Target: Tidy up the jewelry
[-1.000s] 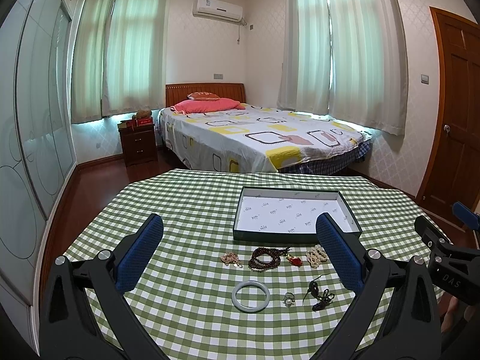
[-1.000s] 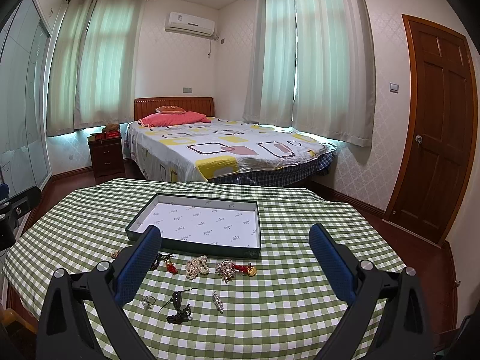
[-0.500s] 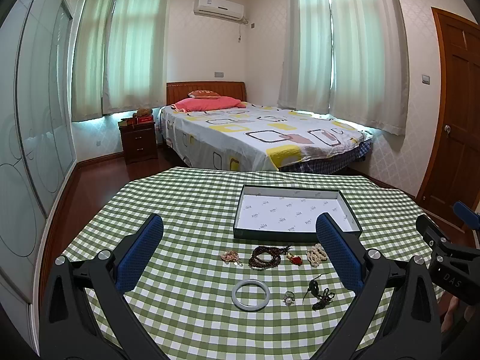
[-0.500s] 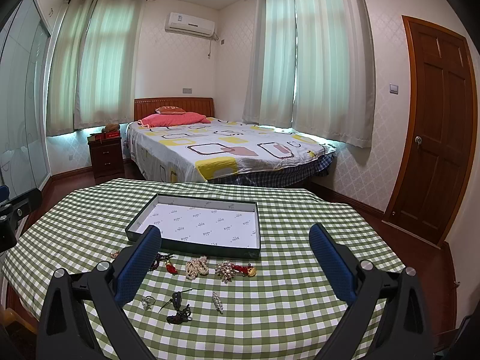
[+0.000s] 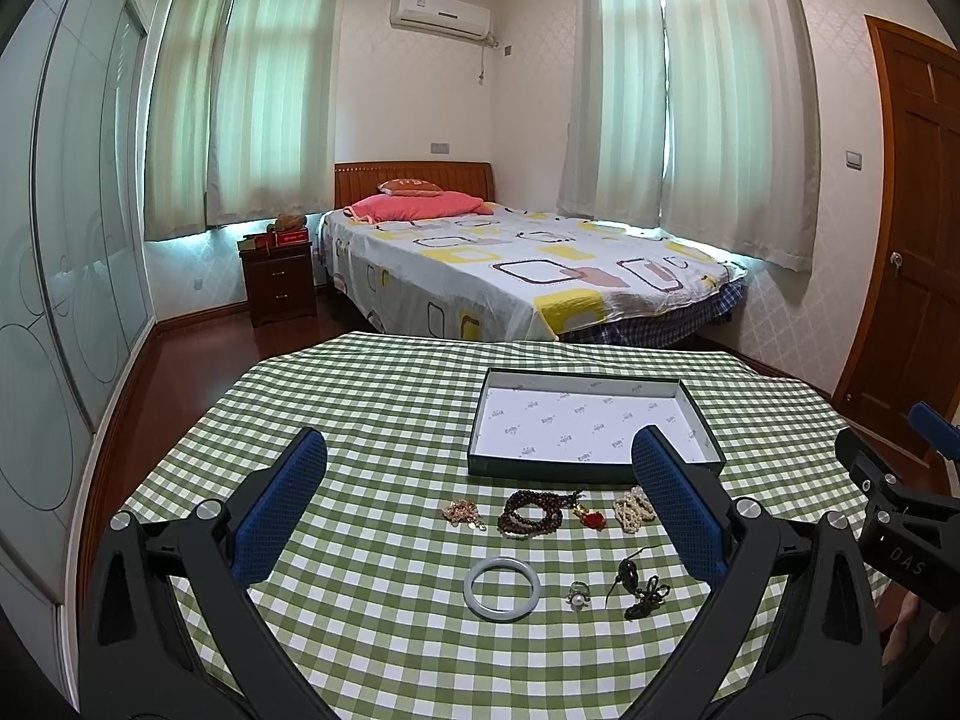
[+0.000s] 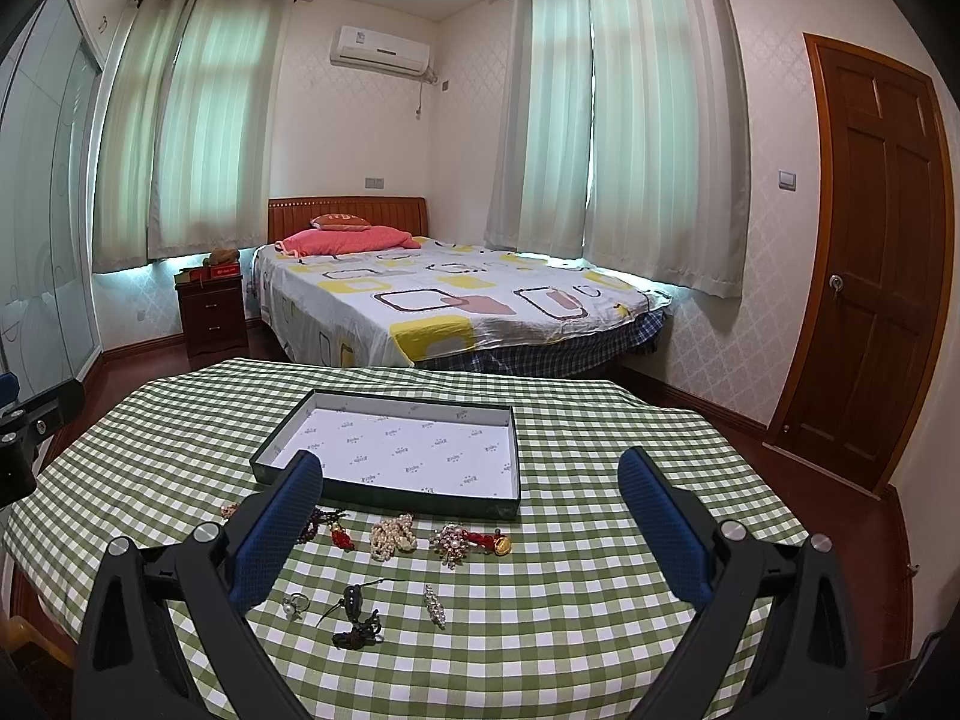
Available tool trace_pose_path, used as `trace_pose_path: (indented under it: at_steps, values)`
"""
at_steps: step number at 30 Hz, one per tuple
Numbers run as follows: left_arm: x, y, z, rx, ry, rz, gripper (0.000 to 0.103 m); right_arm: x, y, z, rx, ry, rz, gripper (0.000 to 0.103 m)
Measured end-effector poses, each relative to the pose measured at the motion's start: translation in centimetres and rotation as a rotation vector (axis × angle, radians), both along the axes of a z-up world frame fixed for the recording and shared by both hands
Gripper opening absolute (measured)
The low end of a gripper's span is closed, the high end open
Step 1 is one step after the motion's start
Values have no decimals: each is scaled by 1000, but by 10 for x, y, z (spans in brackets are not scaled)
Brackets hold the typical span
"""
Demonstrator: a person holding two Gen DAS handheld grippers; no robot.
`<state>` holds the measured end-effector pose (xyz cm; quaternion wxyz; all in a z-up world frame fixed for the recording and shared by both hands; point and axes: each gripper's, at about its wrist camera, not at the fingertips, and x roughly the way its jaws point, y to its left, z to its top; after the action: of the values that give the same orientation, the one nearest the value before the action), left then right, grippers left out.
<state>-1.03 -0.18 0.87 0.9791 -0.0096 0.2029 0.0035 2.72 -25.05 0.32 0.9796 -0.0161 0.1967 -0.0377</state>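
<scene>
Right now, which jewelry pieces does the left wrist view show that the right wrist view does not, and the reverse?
Only the left wrist view shows the pale bangle and the whole dark bead bracelet.

Only the right wrist view shows the jewelled brooch, the gold and red charm and the small silver clip.

Both show the open box with nothing in it, the pearl strand, the pearl ring, the black cord pendant, and open tongs.

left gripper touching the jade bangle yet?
Apart. In the left wrist view the left gripper hangs open above the table, and checked cloth shows all around the bangle, which lies clear of both jaws.
</scene>
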Motion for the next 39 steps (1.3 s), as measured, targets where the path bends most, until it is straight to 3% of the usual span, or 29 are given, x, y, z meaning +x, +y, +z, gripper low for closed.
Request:
trace_pose_path:
  at_steps: [26,33,39]
  values:
    - [0,1,-2,-2,5,1,99,1,0,0,-1,3,3,96]
    - [8,5,-14,2,34,12,99,9,-2,-9,7,27,12,96]
    - [27,11,-39,-9,116,16,99,25,-4,-31,12,55,10,96]
